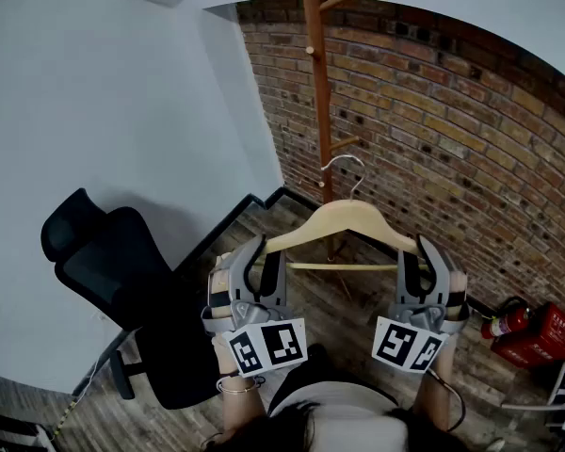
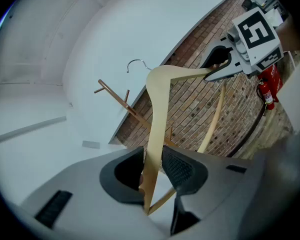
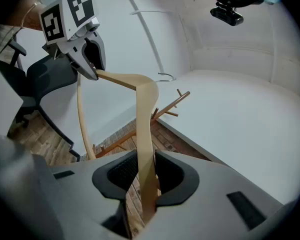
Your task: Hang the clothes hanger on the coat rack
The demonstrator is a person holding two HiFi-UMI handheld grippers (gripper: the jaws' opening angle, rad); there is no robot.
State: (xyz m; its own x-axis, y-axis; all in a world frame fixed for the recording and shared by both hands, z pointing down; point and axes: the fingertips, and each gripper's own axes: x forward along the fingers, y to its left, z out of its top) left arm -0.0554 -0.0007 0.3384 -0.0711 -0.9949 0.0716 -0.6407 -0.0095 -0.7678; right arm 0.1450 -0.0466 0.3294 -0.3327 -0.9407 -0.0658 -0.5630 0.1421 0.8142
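A light wooden clothes hanger (image 1: 339, 219) with a metal hook (image 1: 347, 169) hangs level in the air in front of me. My left gripper (image 1: 264, 257) is shut on its left arm end, and my right gripper (image 1: 426, 262) is shut on its right arm end. In the left gripper view the hanger (image 2: 157, 94) runs up from between the jaws of the left gripper (image 2: 152, 166). The right gripper view shows the hanger (image 3: 142, 99) pinched in the right gripper (image 3: 145, 176). The wooden coat rack (image 1: 317, 92) stands just beyond the hook, its pegs bare.
A brick wall (image 1: 452, 139) lies behind the rack and a white wall (image 1: 122, 111) to the left. A black office chair (image 1: 113, 262) stands at the lower left. Red fire extinguishers (image 1: 532, 332) sit on the floor at the right.
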